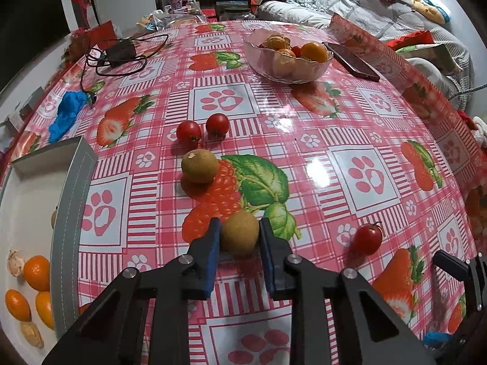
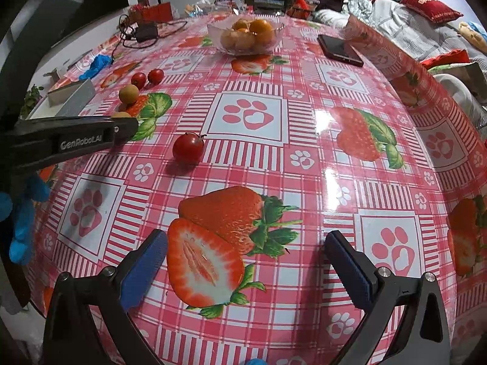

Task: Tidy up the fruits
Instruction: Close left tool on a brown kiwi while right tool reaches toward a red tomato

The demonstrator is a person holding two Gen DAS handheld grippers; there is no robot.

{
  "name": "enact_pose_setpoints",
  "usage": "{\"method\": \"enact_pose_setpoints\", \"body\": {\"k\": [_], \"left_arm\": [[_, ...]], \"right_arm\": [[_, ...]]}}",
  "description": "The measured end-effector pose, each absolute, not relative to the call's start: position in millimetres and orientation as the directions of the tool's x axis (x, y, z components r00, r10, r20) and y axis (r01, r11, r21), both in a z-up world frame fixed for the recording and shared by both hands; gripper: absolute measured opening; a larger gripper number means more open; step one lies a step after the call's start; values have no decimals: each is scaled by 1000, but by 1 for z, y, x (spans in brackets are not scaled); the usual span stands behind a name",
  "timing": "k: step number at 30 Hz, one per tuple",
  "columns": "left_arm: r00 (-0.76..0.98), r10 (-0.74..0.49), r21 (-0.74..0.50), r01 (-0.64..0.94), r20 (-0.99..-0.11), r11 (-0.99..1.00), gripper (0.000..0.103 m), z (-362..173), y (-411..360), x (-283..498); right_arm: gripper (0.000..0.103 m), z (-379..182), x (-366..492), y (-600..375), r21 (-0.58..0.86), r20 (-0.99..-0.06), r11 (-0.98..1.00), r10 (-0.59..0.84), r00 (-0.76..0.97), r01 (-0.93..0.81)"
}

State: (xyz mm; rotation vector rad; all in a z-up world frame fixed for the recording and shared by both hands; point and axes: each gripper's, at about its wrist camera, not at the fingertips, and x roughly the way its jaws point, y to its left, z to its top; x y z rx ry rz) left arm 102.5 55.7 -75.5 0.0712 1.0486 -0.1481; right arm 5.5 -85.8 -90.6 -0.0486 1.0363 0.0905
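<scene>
The left hand-held gripper [image 1: 239,237] is clamped on a brown round fruit [image 1: 239,235] resting on the table [image 1: 304,140], blue pads pressed to both its sides. The right hand-held gripper [image 2: 243,261] hangs wide open over bare tablecloth, holding nothing. A white tray [image 1: 30,194] at the left holds 3 oranges [image 1: 36,272]; 1 more brown fruit [image 1: 200,165] and 3 cherry tomatoes [image 1: 188,132] lie loose. Judged risk: the smooth round fruit may squirt from the flat pads on lifting, then roll across the glossy cloth into its neighbours.
</scene>
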Motion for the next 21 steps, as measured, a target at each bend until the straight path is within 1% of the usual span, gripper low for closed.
{"method": "enact_pose_setpoints", "body": {"k": [5, 10, 19, 20, 21], "left_arm": [[495, -82, -9, 148, -865, 989, 27, -75, 66, 95], [507, -62, 7, 134, -859, 991, 27, -75, 82, 79], [508, -53, -7, 92, -860, 996, 27, -74, 109, 61], [508, -52, -6, 92, -860, 996, 27, -75, 109, 60], [510, -47, 1, 93, -859, 996, 27, -75, 108, 60]], "right_arm": [[103, -90, 16, -83, 5, -887, 995, 49, 458, -97], [103, -90, 34, -65, 6, -900, 988, 72, 430, -153], [103, -91, 68, -39, 0, -884, 984, 82, 461, -176], [100, -90, 69, -38, -4, -880, 985, 79, 468, -174], [91, -89, 69, -36, -6, -873, 985, 80, 482, -175]]}}
